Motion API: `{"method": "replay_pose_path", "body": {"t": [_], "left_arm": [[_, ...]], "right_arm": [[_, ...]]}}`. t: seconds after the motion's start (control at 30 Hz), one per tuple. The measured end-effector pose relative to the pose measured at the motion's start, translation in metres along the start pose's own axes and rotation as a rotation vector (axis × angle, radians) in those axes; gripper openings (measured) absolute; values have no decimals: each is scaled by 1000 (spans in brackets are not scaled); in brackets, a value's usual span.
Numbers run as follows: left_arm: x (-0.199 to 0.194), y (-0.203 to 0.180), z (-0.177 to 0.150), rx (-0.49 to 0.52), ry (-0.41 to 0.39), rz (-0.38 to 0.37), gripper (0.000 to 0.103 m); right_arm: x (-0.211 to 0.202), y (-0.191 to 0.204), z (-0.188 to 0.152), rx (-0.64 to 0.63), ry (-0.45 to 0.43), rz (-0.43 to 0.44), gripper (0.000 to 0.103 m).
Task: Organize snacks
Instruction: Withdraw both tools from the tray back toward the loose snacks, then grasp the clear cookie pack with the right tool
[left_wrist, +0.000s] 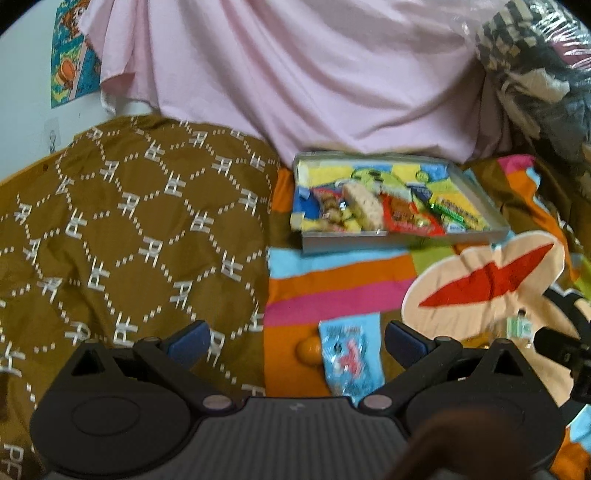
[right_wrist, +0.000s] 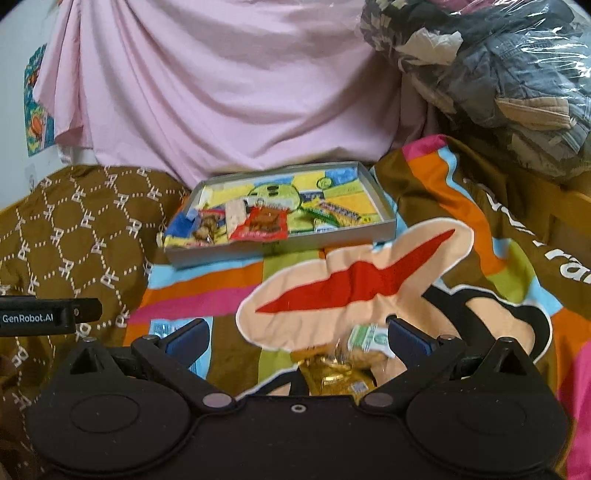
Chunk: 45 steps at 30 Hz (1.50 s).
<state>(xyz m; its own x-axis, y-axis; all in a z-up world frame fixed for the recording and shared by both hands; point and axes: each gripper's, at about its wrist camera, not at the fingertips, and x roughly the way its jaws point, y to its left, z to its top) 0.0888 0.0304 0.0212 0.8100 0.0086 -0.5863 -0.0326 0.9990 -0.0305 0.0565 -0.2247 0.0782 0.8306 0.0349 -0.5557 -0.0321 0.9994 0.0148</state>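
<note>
Both grippers hover low over the bed with their jaws spread wide and nothing between them. Starting at the left, the left gripper (left_wrist: 297, 341) is lined up over a light blue snack packet (left_wrist: 349, 363) lying flat on the striped blanket (left_wrist: 332, 273), with a small orange ball-like sweet (left_wrist: 308, 350) touching the packet's left edge. Further right, the right gripper (right_wrist: 297, 336) frames a gold-wrapped snack (right_wrist: 334, 373) and a small green-and-white packet (right_wrist: 369, 338) resting against it. Beyond both, the shallow tray (right_wrist: 280, 245) sits at the far side of the blanket, already holding several snacks: a red packet (right_wrist: 262, 225), a pale bar (right_wrist: 236, 212) and green-yellow sticks (right_wrist: 332, 214) among them.

The step in hand looks like picking up the loose snacks nearest each gripper and carrying them to the tray. To do it well, I would lower the left gripper squarely so its fingers straddle the blue packet's narrow width, avoiding the orange sweet. The blanket is soft and wrinkled, so pressing too deep may pinch fabric along with the wrapper. On the right, the two snacks overlap; closing on the gold one alone seems cleaner than grabbing both.
</note>
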Motion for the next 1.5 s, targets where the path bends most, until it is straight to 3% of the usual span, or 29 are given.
{"method": "replay_pose_path", "body": {"t": [0.4, 0.8, 1.03, 1.5], "left_arm": [[16, 0, -19, 21, 131, 11, 103], [34, -1, -25, 37, 229, -6, 103], [45, 1, -24, 30, 263, -9, 103], [72, -20, -25, 85, 295, -67, 103]], "right_arm": [[11, 4, -23, -68, 96, -17, 102], [27, 2, -27, -60, 202, 61, 102], [39, -6, -25, -27, 252, 87, 102], [64, -24, -9, -109, 285, 85, 102]]}}
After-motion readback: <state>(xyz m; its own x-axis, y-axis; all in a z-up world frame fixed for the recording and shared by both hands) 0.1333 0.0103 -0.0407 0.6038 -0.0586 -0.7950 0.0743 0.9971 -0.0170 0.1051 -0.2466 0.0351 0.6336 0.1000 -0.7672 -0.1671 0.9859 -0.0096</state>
